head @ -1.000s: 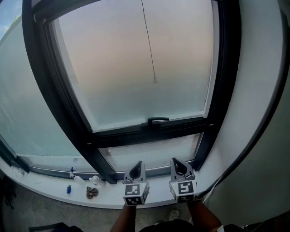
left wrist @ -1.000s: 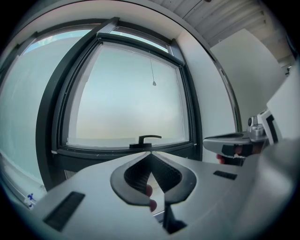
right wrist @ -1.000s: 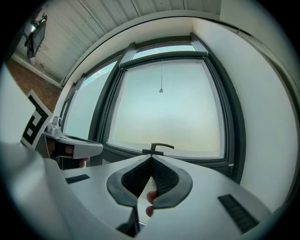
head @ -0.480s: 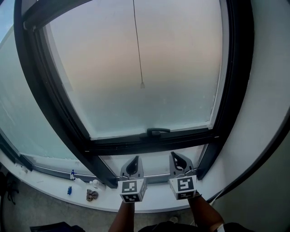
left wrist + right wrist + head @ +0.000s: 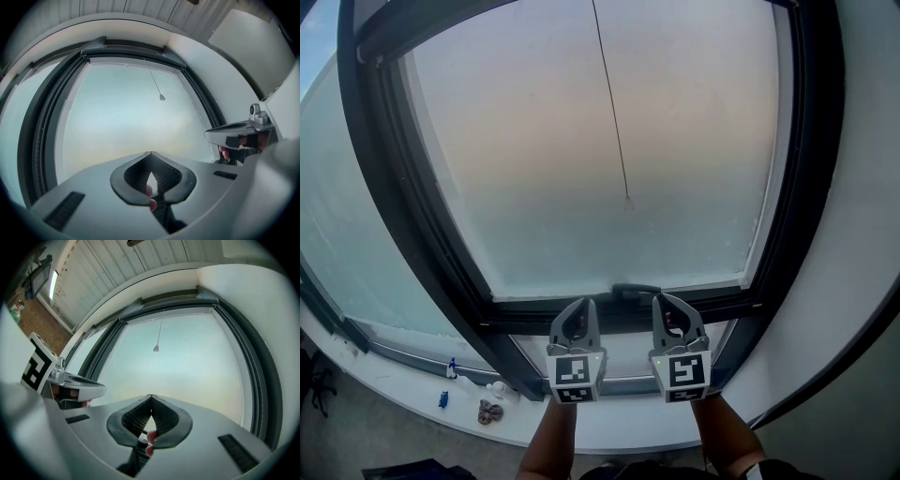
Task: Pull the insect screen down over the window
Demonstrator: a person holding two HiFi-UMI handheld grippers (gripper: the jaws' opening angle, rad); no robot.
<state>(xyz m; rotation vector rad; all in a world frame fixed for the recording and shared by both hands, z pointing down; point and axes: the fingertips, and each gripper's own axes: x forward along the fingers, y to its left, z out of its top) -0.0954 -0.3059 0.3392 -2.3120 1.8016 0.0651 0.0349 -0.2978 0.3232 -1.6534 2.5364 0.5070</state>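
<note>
Two grippers, both pressed shut and empty: left gripper (image 5: 579, 314) and right gripper (image 5: 669, 309) sit side by side at the window's (image 5: 525, 314) bottom rail. The screen's pull cord (image 5: 614, 122) hangs straight down the pane, its tip well above them, roughly midway between.

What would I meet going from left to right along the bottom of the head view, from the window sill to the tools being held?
Lower small blue piece → brownish clump → left gripper → right gripper.
</note>
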